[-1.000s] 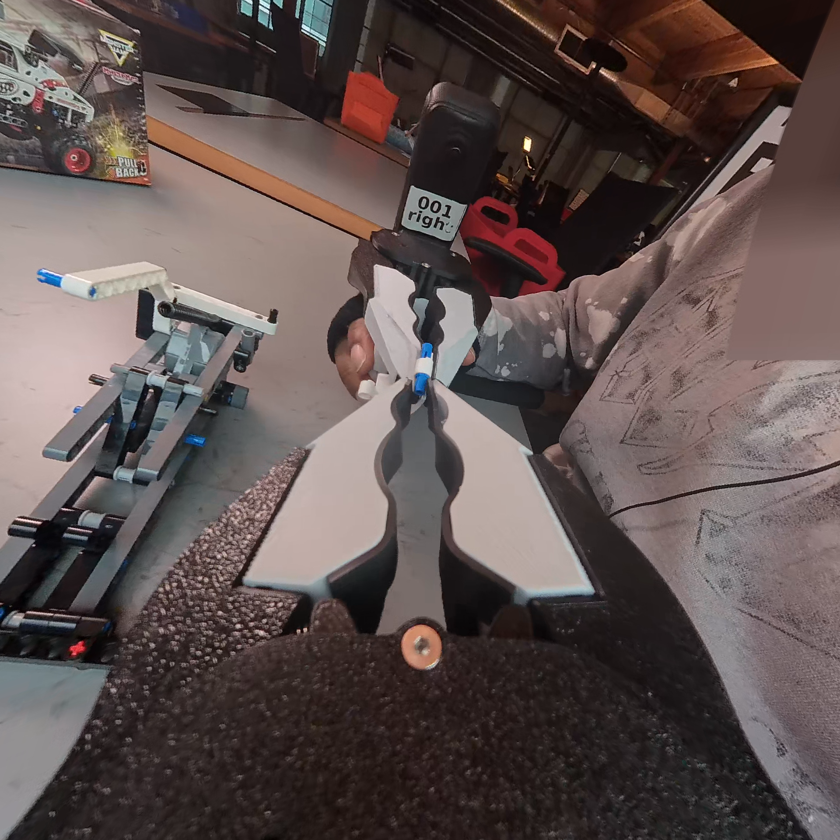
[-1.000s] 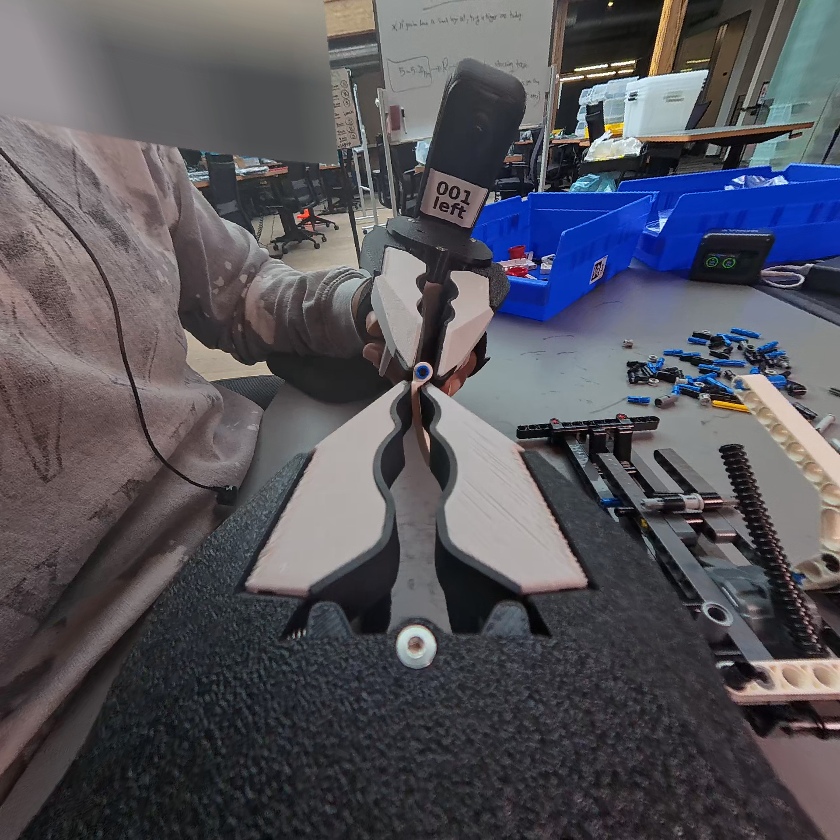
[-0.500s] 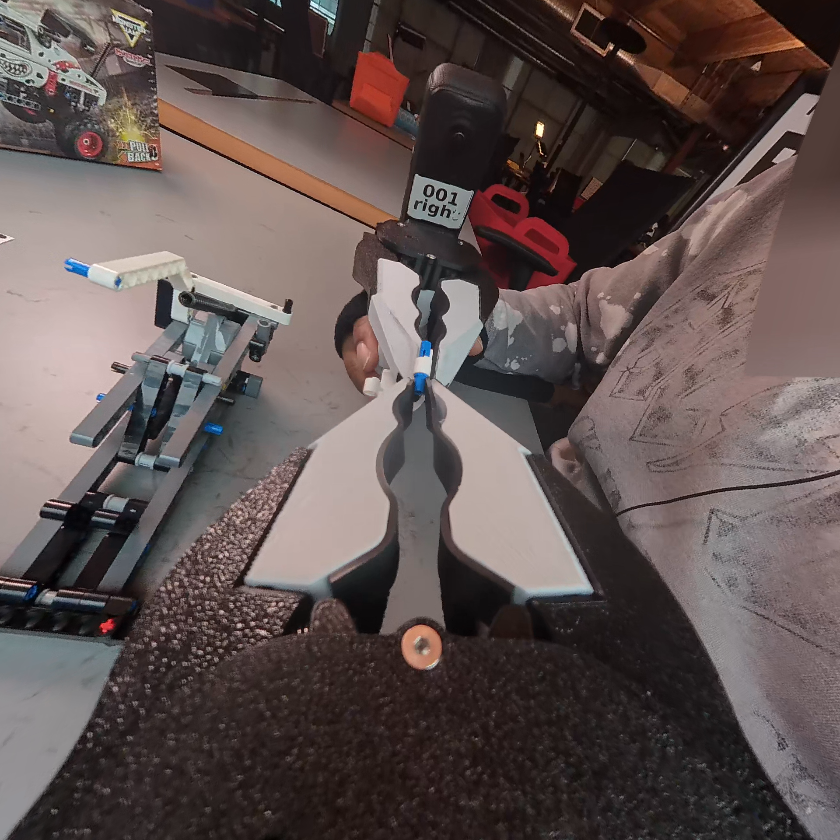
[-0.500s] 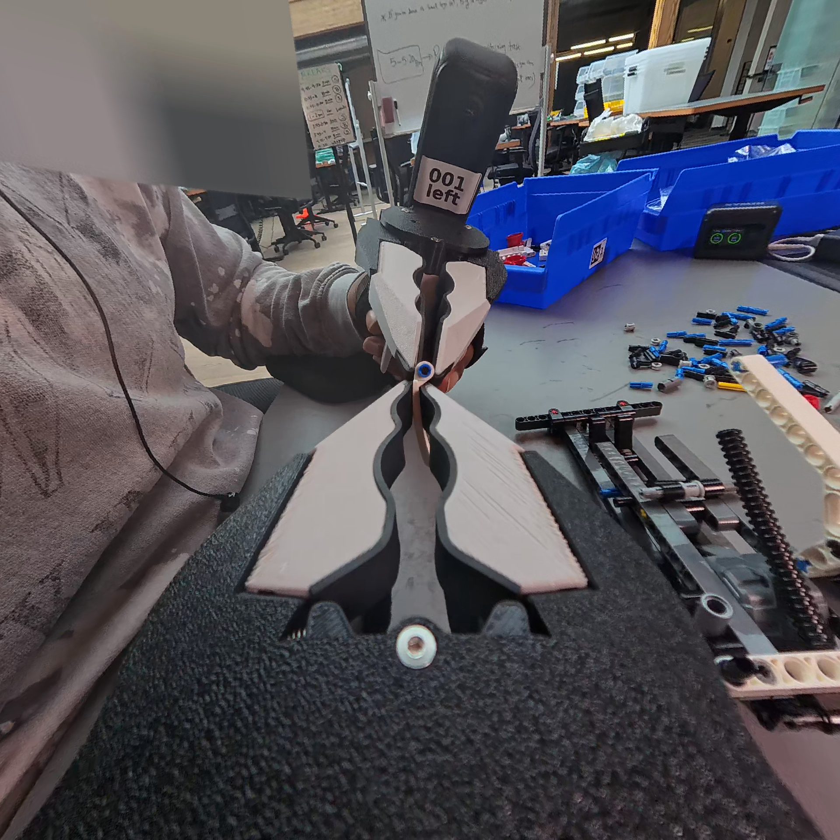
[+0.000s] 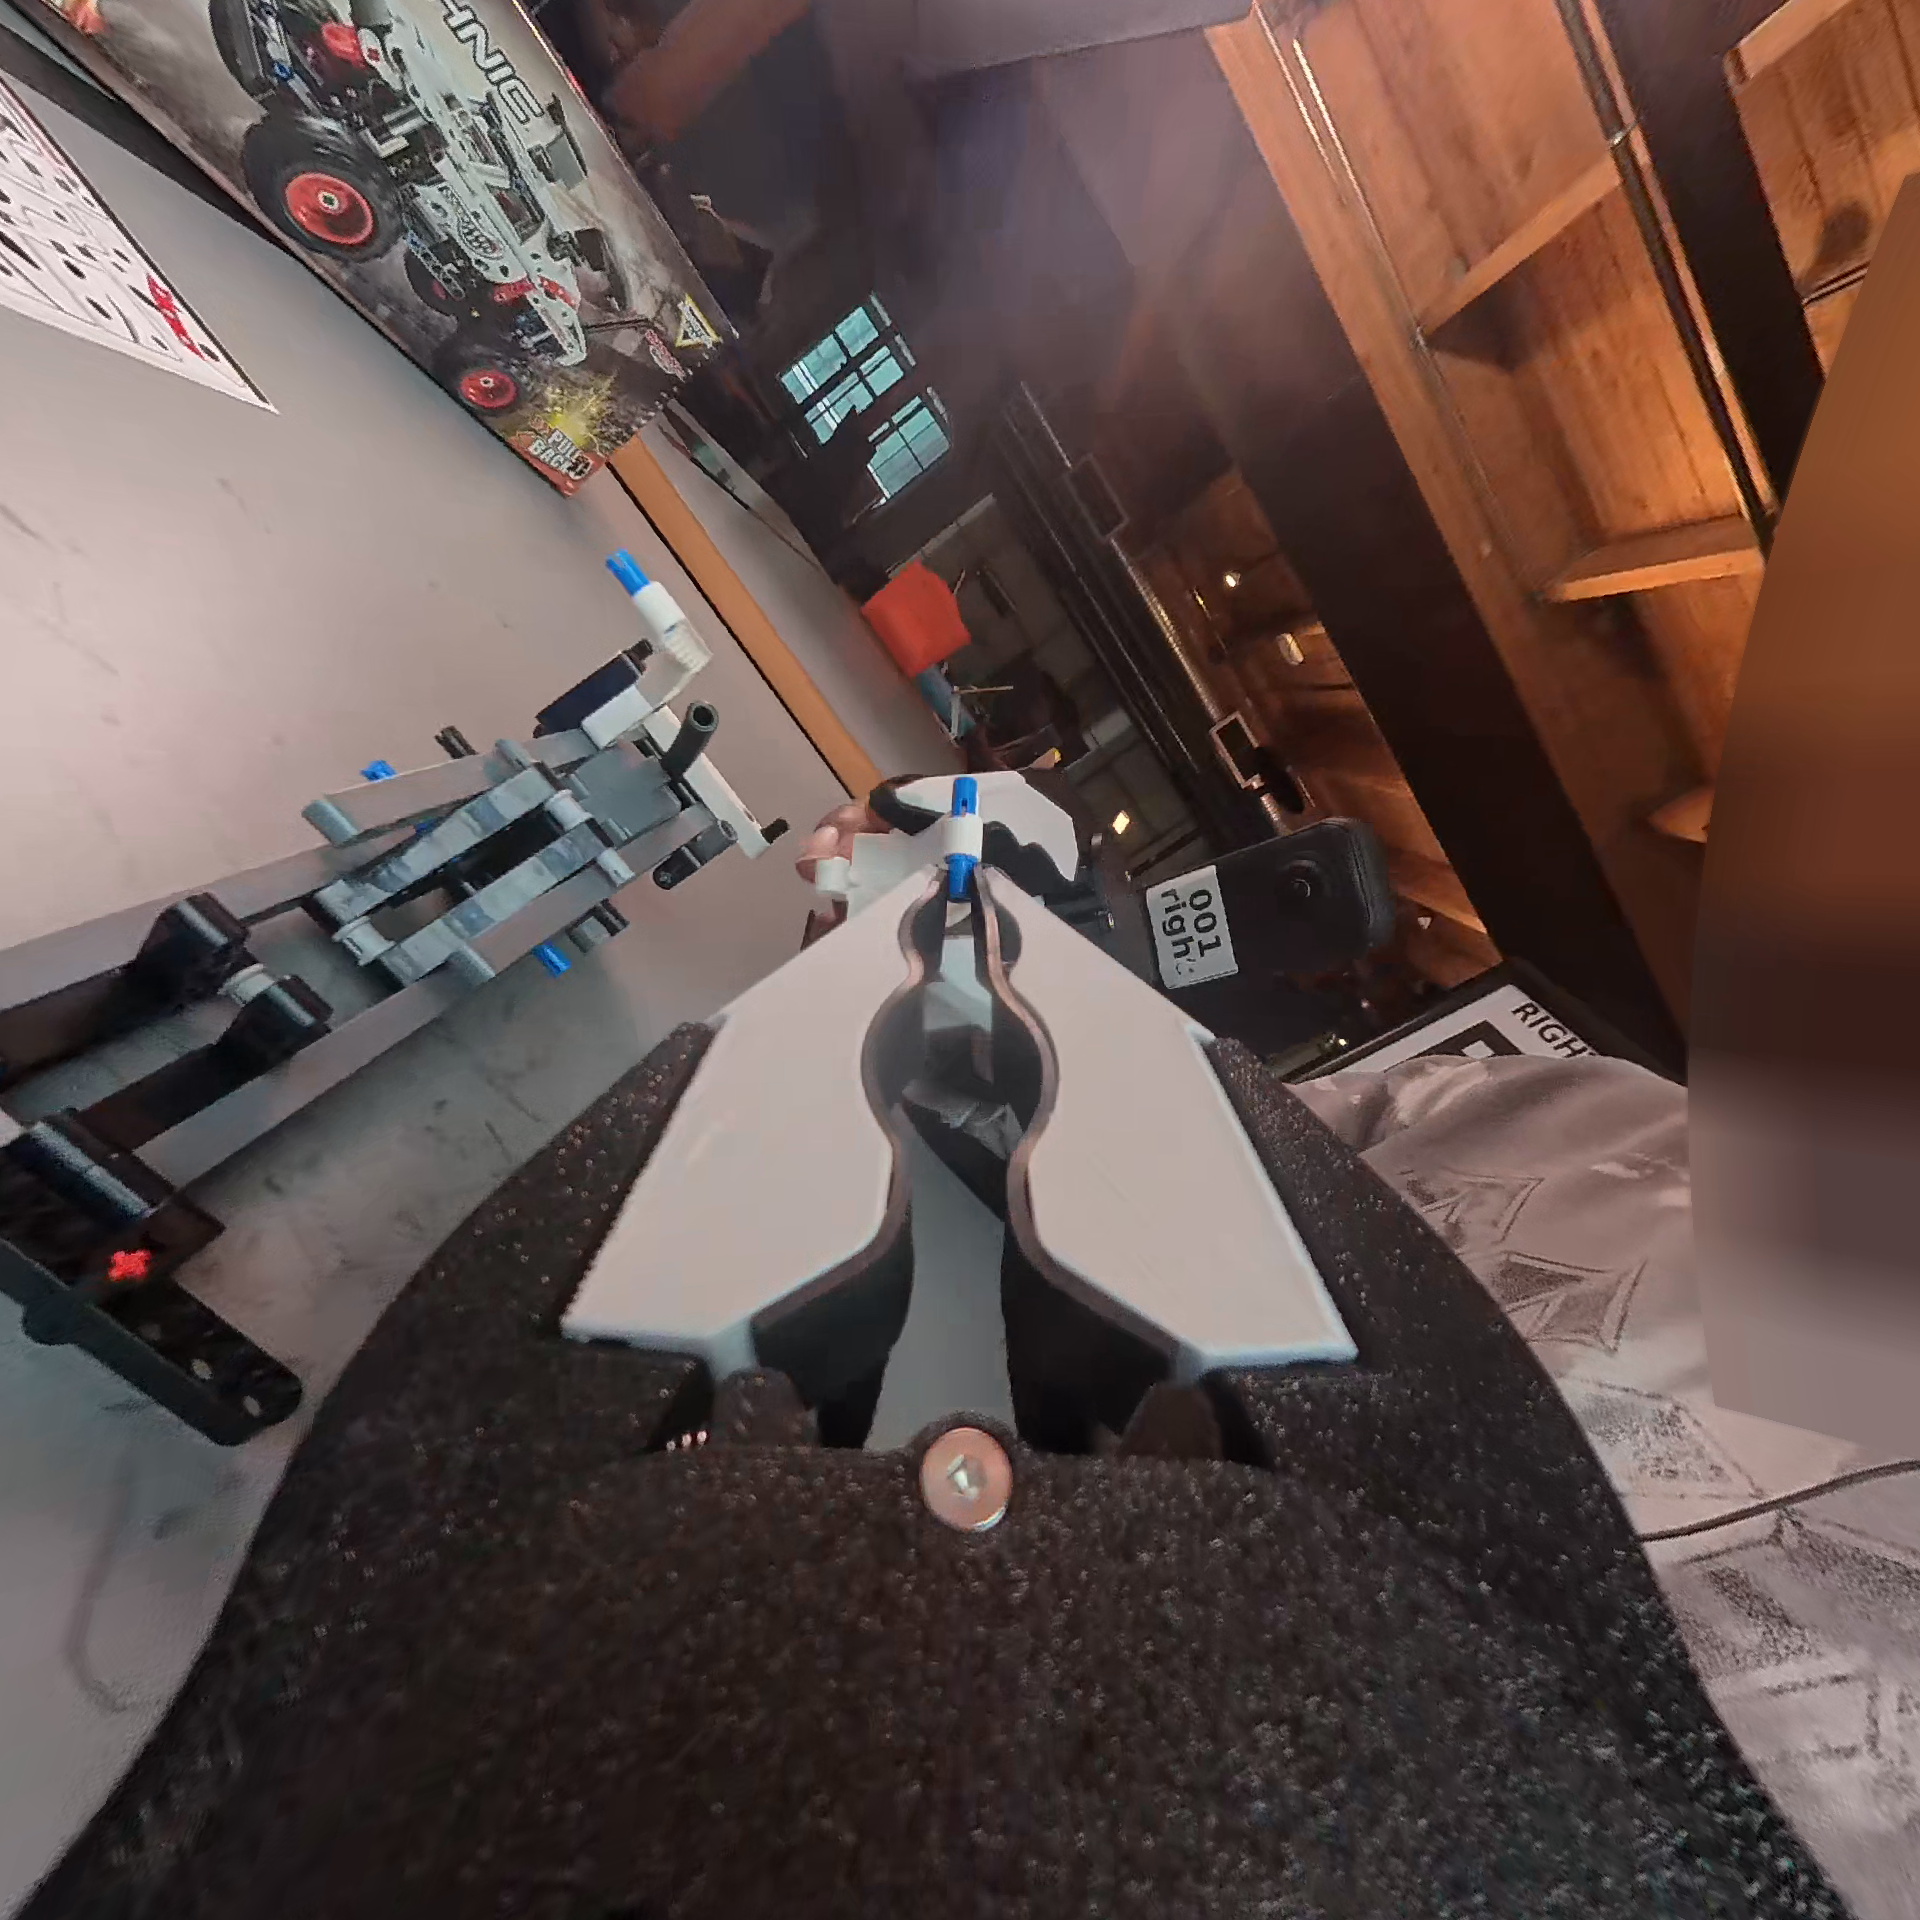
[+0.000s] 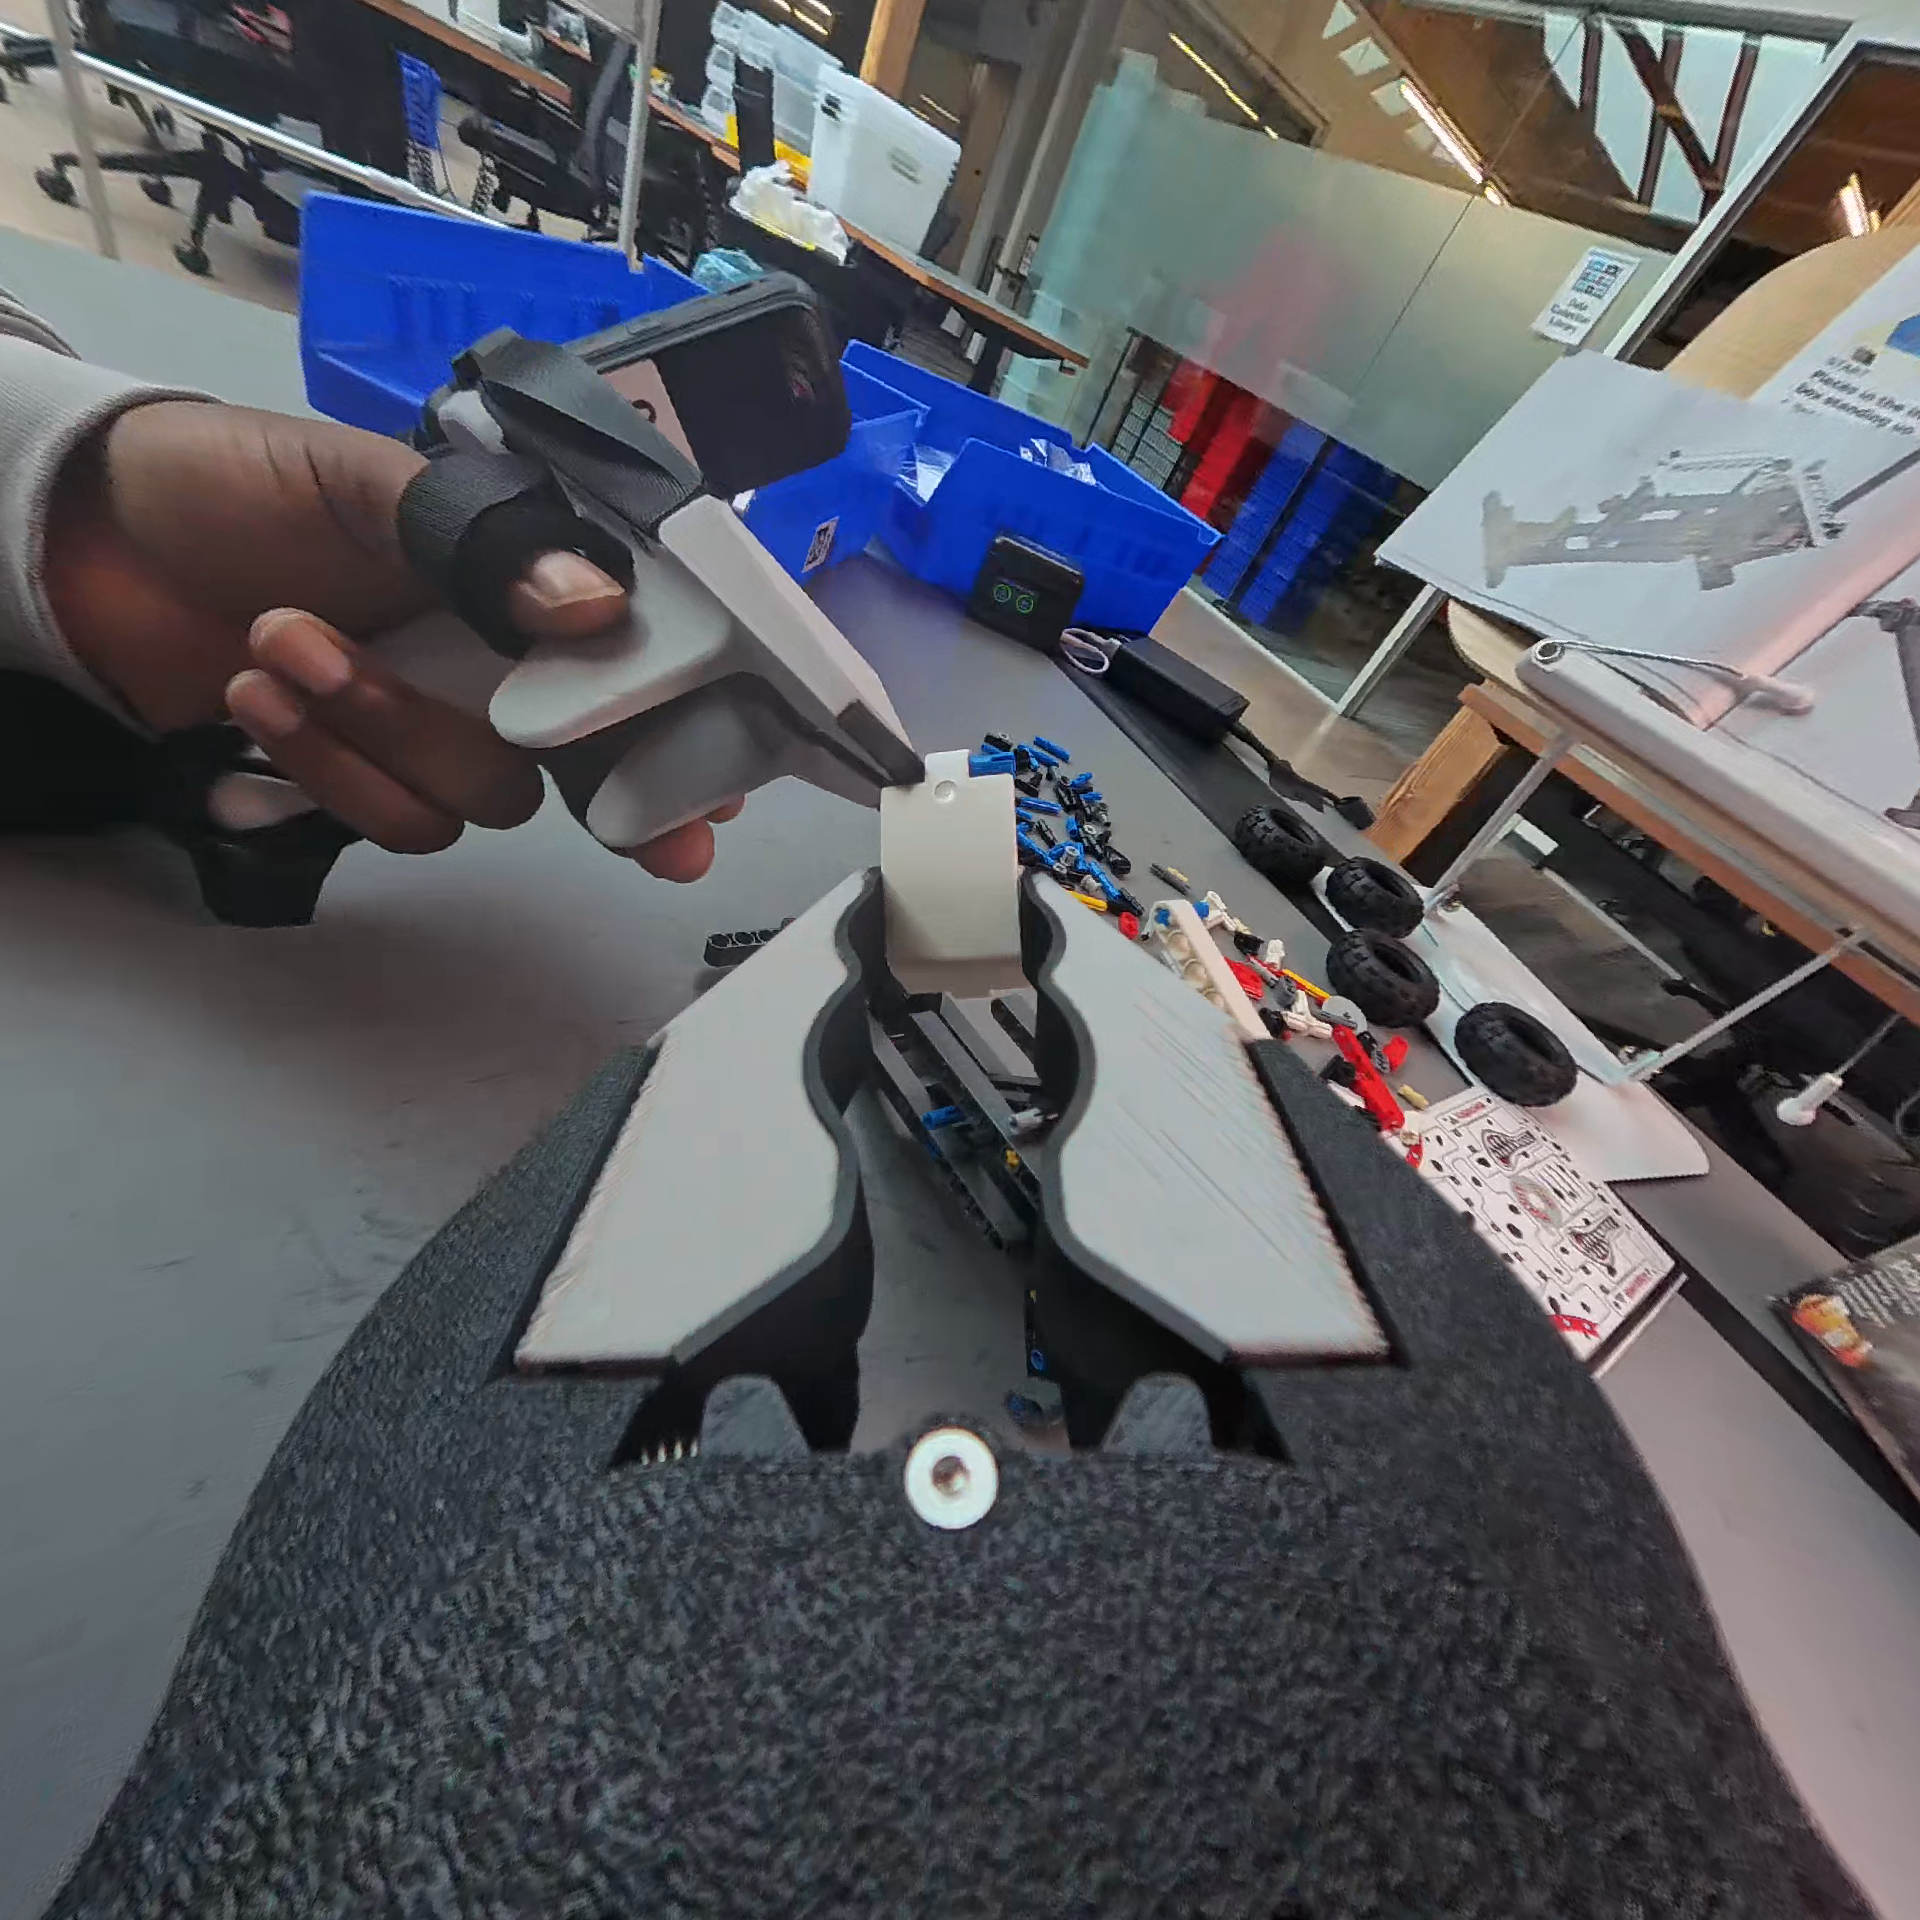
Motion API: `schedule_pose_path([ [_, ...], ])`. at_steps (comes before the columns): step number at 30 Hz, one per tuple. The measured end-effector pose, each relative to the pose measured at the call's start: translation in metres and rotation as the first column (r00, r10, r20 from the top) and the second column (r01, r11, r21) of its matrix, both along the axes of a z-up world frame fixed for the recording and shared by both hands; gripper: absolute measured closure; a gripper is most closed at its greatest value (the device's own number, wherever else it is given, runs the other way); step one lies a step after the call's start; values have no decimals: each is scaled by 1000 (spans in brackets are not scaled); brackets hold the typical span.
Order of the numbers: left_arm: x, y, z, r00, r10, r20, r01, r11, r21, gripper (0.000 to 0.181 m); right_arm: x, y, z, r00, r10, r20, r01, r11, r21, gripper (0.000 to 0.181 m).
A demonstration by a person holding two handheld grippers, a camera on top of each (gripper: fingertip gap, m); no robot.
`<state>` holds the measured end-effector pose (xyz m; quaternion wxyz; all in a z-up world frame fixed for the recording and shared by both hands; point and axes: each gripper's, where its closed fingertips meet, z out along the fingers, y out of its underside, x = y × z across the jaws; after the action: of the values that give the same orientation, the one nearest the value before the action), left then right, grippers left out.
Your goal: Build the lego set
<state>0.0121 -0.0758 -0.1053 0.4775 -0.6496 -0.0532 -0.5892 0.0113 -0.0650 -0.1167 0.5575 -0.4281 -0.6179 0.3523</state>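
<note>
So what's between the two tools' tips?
In the right wrist view, a white panel, gripped by the right tool; the left tool holds a blue pin at its top corner.

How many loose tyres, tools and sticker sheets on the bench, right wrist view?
Black tyres: 4
Tools: 2, left tool shut on the blue pin, right tool shut on the white panel
Sticker sheet: 1
Total: 7
</note>
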Motion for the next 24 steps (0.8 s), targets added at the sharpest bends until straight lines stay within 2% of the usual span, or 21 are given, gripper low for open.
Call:
schedule_pose_path([
  [2, -2, 0, -2, 1000, -6, -8, 6, 1000, -4, 178, 2, -2, -1, 998, 51, 34, -49, 997, -59, 157],
  [4, -13, 1, 1, 997, 43, -71, -40, 998, 43, 172, 8, -3, -13, 979, 144, 148, -110, 970, -215, 156],
  [7, -33, 3, -2, 965, 113, -236, -95, 992, 87, 163, 34, -15, -60, 834, 340, 435, -148, 897, -418, 156],
  [9, -46, 5, -2, 933, 157, -325, -125, 985, 115, 159, 44, -9, -88, 755, 304, 581, -98, 928, -359, 156],
  [11, -56, 7, -4, 896, 199, -397, -159, 978, 134, 157, 51, -17, -103, 673, 326, 664, -105, 931, -351, 156],
  [13, -61, 8, -8, 875, 218, -432, -175, 975, 137, 157, 44, -20, -103, 666, 326, 671, -95, 929, -357, 156],
  [16, -62, 9, -15, 882, 207, -423, -176, 978, 112, 155, 42, -21, -107, 643, 316, 698, -92, 936, -338, 155],
  [18, -62, 10, -14, 886, 207, -415, -174, 978, 116, 152, 41, -21, -105, 663, 303, 684, -109, 944, -312, 146],
  [20, -64, 10, -11, 869, 237, -435, -189, 970, 152, 147, 40, -24, -86, 724, 333, 605, -147, 930, -336, 140],
  [22, -67, 10, -7, 833, 286, -473, -211, 956, 206, 144, 39, -20, -44, 825, 360, 435, -221, 915, -338, 141],
  [24, -70, 11, -5, 787, 337, -518, -231, 938, 259, 143, 37, 7, -1, 917, 284, 279, -195, 931, -307, 148],
])
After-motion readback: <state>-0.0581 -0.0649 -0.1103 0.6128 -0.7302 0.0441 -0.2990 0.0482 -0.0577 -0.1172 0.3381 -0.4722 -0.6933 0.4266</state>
